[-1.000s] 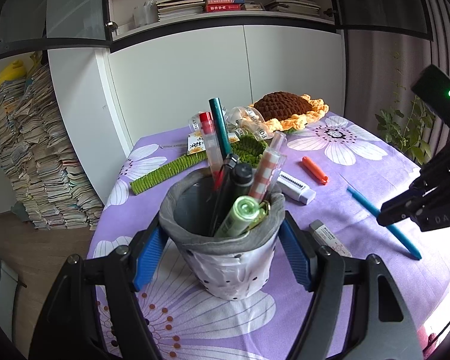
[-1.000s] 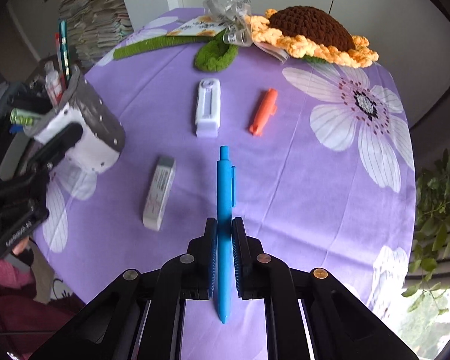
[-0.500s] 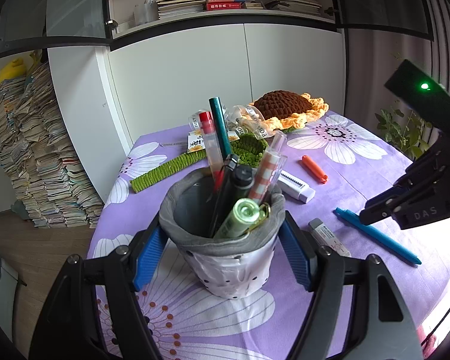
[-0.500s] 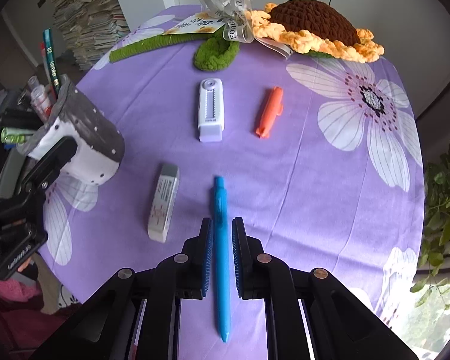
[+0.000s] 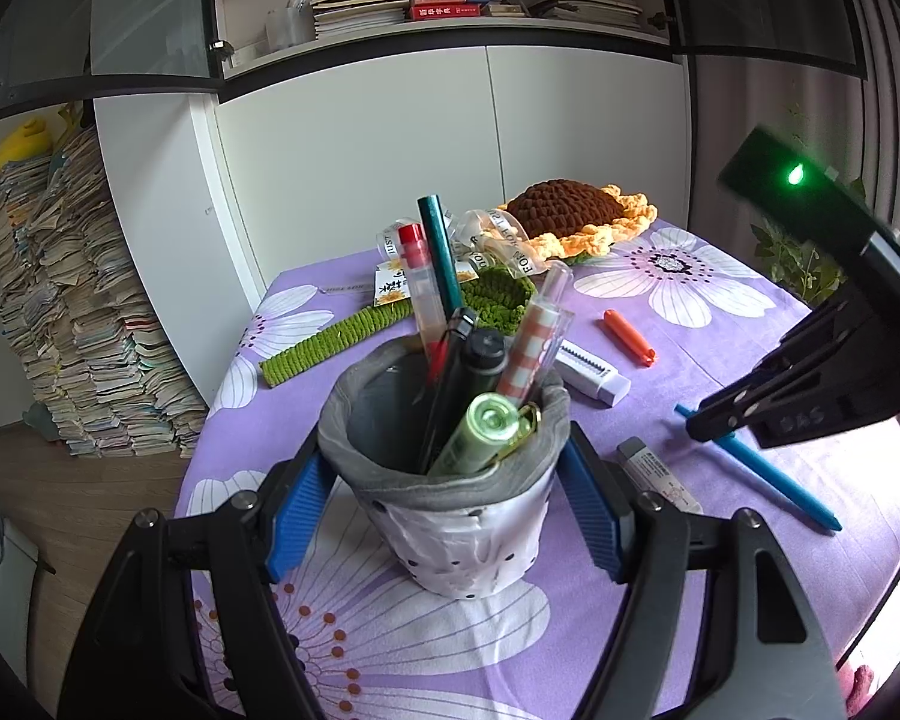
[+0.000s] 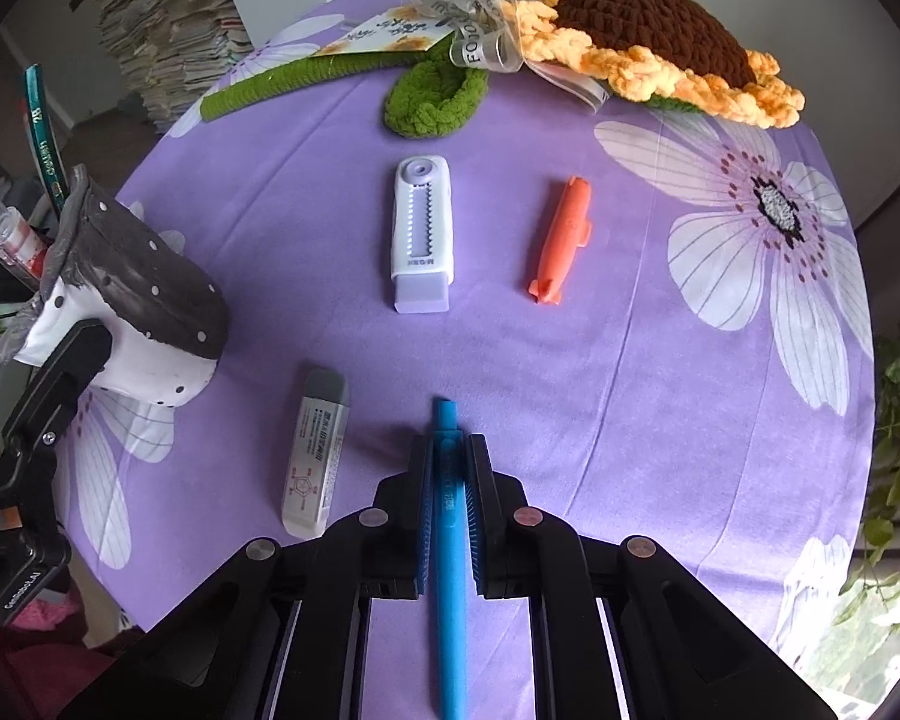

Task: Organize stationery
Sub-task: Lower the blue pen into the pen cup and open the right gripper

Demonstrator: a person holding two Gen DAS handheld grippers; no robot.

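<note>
My left gripper is shut on a grey-and-white fabric pen cup that stands on the purple flowered tablecloth and holds several pens. The cup also shows at the left of the right wrist view. My right gripper sits low over the cloth with its jaws narrowly apart around a blue pen. The blue pen lies on the cloth to the right of the cup in the left wrist view, under the right gripper.
On the cloth lie a white eraser in a sleeve, a white correction-tape case and an orange clip. A crocheted sunflower with green stem lies at the far edge. Book stacks stand left of the table.
My right gripper came down toward the cloth and drew back along the blue pen, so less of the pen sticks out in front. The left gripper and cup stayed still.
</note>
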